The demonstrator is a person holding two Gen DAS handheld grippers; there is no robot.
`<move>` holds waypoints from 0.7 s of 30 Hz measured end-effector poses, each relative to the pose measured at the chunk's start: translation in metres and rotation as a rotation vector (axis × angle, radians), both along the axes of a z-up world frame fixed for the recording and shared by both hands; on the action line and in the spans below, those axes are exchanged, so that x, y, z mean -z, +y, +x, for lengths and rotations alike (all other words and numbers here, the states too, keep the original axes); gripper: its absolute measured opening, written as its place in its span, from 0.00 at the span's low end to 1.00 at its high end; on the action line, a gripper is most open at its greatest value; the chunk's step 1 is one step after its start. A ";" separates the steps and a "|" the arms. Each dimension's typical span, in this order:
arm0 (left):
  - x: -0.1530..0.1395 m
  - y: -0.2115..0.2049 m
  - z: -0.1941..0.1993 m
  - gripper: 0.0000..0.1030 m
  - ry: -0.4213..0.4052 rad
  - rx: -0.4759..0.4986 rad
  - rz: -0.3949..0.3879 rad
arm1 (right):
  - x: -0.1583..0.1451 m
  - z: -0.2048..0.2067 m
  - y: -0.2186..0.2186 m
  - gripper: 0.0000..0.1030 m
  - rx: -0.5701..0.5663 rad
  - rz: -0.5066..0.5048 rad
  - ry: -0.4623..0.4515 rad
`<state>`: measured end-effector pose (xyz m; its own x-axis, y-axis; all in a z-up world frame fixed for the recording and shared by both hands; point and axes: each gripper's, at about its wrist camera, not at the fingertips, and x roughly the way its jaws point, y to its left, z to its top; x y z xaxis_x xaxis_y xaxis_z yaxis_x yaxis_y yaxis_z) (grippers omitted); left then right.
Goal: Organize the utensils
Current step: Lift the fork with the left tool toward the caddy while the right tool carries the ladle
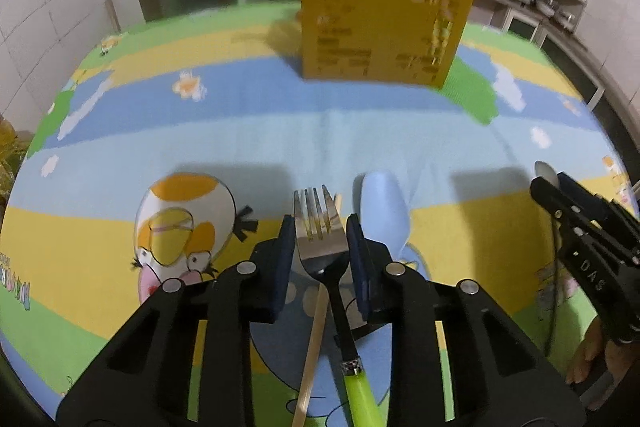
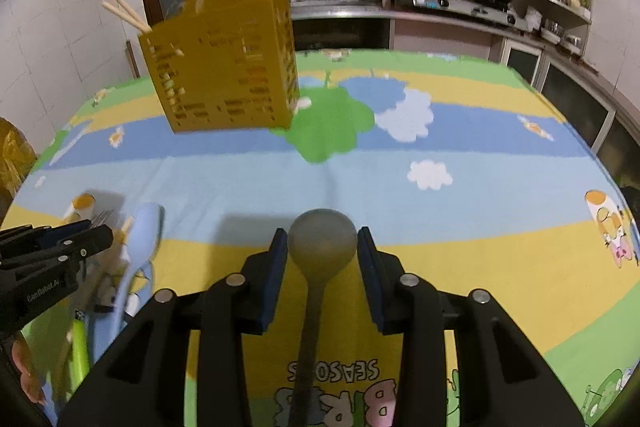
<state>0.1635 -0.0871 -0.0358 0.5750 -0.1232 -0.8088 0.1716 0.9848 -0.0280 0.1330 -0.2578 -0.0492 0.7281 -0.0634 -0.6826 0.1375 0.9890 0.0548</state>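
Down on the cartoon-print tablecloth [image 1: 248, 131], the left wrist view has the left gripper [image 1: 321, 227] spread open, its blue-padded fingers [image 1: 285, 247] on either side of a fork's head without clearly pressing it. The fork [image 1: 320, 231] lies flat, tines pointing away, with a black neck and a lime-green handle running back between the arms. A single wooden chopstick [image 1: 314, 343] lies just beside it on the left, crossing under the fork's neck, and a pale blue spoon [image 1: 383, 207] lies just to the right. Farther back stands a yellow perforated utensil holder [image 1: 380, 23], upright, with chopsticks poking from its top. At the right edge the right gripper [image 1: 554, 187] shows, a metal spoon bowl between its tips.

From the right wrist view, the right gripper [image 2: 322, 243] also stands open, the round bowl of a grey metal spoon [image 2: 322, 241] sitting between the pads with small gaps on both sides; its handle runs back along the cloth. Whether the pads touch it I cannot tell. The left gripper [image 2: 90, 233] appears at the left edge over the fork tines and blue spoon. The yellow holder stands well back on the left.
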 end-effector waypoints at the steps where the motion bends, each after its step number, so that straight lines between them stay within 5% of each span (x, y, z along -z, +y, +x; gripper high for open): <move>1: -0.008 0.001 -0.003 0.24 -0.030 0.003 -0.005 | -0.006 -0.003 0.002 0.35 -0.004 0.003 -0.029; 12: -0.070 0.014 -0.025 0.20 -0.286 0.019 -0.046 | -0.047 -0.027 0.011 0.35 0.020 -0.032 -0.238; 21: -0.085 0.028 -0.033 0.18 -0.345 0.020 -0.098 | -0.057 -0.032 0.020 0.35 0.024 -0.058 -0.292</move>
<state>0.1309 -0.0589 0.0488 0.8086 -0.2050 -0.5514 0.2071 0.9765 -0.0594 0.1015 -0.2382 0.0077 0.8911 -0.1159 -0.4388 0.1477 0.9883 0.0388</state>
